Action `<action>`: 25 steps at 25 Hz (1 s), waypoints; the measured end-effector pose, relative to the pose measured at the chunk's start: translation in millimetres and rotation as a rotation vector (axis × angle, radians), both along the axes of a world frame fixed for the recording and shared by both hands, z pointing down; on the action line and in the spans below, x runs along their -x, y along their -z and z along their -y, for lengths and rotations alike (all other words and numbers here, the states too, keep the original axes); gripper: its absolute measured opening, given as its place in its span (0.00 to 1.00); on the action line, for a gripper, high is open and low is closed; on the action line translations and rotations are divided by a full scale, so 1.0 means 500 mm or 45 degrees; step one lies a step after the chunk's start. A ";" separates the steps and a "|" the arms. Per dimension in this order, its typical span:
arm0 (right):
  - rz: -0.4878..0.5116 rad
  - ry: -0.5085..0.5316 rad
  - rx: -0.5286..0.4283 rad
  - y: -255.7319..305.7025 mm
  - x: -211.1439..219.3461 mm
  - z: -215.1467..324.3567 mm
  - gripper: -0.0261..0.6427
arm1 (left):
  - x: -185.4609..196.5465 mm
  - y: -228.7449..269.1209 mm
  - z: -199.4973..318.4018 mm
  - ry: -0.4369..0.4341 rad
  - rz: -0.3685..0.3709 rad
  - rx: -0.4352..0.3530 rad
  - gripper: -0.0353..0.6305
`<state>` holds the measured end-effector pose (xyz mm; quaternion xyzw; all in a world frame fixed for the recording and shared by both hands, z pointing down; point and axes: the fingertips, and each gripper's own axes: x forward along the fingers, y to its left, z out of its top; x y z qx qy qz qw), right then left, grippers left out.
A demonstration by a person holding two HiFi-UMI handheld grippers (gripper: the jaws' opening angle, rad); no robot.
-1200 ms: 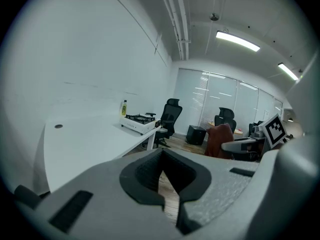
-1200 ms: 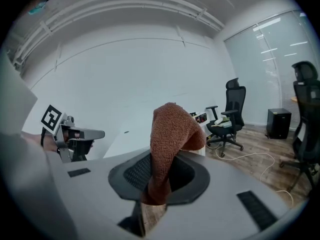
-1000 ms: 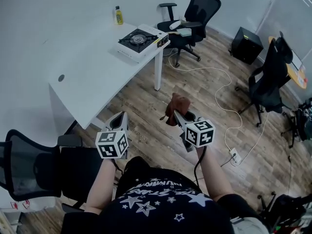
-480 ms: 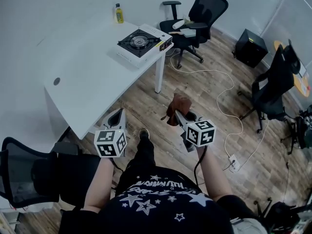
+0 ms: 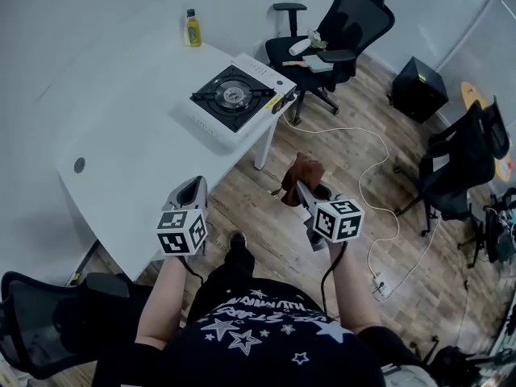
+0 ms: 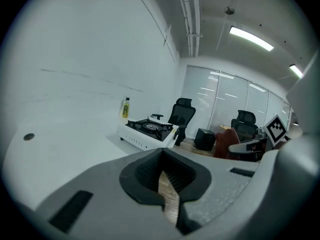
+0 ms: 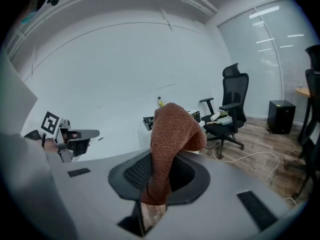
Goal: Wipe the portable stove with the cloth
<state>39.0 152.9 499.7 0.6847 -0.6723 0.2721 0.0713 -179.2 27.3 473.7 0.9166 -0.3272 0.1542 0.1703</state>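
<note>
The portable stove [image 5: 234, 97], white with a black burner top, sits at the far right end of the white desk [image 5: 137, 151]; it also shows in the left gripper view as a small stove [image 6: 147, 132]. My right gripper [image 5: 295, 185] is shut on a brown cloth [image 5: 300, 174], which stands up from its jaws as a folded brown cloth [image 7: 167, 144]. The right gripper hovers over the wooden floor, well short of the stove. My left gripper [image 5: 192, 192] is shut with nothing in it, near the desk's front edge.
A small yellow bottle [image 5: 192, 29] stands on the desk behind the stove. A black office chair [image 5: 339, 31] with items on its seat is beyond the desk end. More chairs [image 5: 463, 164], a black box [image 5: 419, 91] and a white cable [image 5: 379, 208] lie to the right.
The person has stepped forward: desk and stove now sit lower and nearer in the head view. Both grippers keep the same pose, the right one still holding the cloth.
</note>
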 end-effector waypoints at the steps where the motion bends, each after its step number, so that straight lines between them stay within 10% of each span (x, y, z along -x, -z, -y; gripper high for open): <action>1: 0.003 -0.005 0.001 0.002 -0.014 0.032 0.14 | -0.011 0.000 0.032 0.001 -0.001 0.004 0.06; 14: 0.024 0.016 0.035 0.024 -0.107 0.363 0.14 | -0.071 -0.019 0.338 0.044 -0.008 0.064 0.06; 25: 0.002 0.161 0.009 0.078 -0.097 0.466 0.14 | -0.074 -0.024 0.403 0.097 -0.037 0.075 0.06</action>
